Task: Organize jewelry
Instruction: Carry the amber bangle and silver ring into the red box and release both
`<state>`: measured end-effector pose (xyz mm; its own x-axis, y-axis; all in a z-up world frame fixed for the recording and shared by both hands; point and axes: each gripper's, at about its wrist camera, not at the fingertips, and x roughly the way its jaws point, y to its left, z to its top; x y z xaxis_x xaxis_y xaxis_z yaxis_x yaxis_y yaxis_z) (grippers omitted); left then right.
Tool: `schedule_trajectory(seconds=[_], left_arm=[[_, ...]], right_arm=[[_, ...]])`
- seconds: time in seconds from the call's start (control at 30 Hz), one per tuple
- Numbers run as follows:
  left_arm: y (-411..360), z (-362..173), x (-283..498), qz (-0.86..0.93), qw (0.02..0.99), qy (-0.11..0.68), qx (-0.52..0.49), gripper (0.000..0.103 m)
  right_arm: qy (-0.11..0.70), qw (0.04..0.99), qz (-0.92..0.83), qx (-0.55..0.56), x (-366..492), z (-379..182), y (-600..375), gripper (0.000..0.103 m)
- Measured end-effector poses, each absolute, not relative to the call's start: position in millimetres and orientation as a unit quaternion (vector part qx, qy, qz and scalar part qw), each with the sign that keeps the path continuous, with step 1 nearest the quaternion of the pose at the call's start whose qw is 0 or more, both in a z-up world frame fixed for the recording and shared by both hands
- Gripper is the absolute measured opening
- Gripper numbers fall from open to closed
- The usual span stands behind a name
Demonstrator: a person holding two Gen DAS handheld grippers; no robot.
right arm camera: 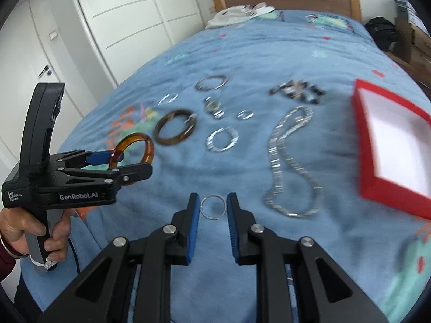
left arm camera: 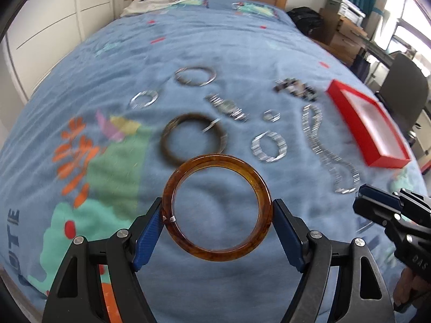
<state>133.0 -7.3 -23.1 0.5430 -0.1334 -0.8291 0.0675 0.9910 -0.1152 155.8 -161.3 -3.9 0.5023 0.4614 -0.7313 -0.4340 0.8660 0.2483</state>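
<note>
Amber-brown mottled bangle (left arm camera: 216, 208); darker brown mottled bangle (left arm camera: 192, 137) at its 11 o'clock. Silver chain (left arm camera: 322, 145) and silver rings. Red box (left arm camera: 369, 123) with white interior. Blue bed cover (left arm camera: 229, 40) patterned in green, orange, red. Black tongs (right arm camera: 212, 216) with blue pads (right arm camera: 192, 231).

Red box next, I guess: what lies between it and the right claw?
In the right wrist view, the silver chain necklace lies on the blanket between the right claw and the red box.

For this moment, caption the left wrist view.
Left claw holds an amber bangle above a blue bedspread strewn with jewelry.
</note>
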Motion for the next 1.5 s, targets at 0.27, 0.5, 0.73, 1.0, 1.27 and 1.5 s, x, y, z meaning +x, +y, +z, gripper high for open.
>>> schedule_trajectory(seconds=[0.27, 0.5, 0.73, 1.0, 1.27, 1.5], left_arm=[[-91, 14, 157, -0.147, 0.875, 0.46, -0.036, 0.077], [-183, 29, 209, -0.211, 0.871, 0.444, -0.013, 0.077], [-252, 22, 268, -0.246, 0.861, 0.445, 0.017, 0.077], [-291, -5, 310, -0.263, 0.84, 0.466, 0.086, 0.077], [-306, -30, 325, -0.269, 0.821, 0.487, 0.13, 0.077], [-314, -46, 328, -0.266, 0.81, 0.49, 0.183, 0.077]], right_arm=[[0.398, 0.9, 0.177, 0.028, 174, 36, -264, 0.02], [0.399, 0.907, 0.131, 0.013, 225, 48, -339, 0.02], [0.418, 0.896, 0.149, 0.0, 303, 36, -378, 0.02], [0.453, 0.873, 0.175, -0.032, 356, 3, -407, 0.02], [0.48, 0.854, 0.188, -0.07, 374, -25, -404, 0.02], [0.502, 0.83, 0.203, -0.135, 377, -43, -385, 0.02]])
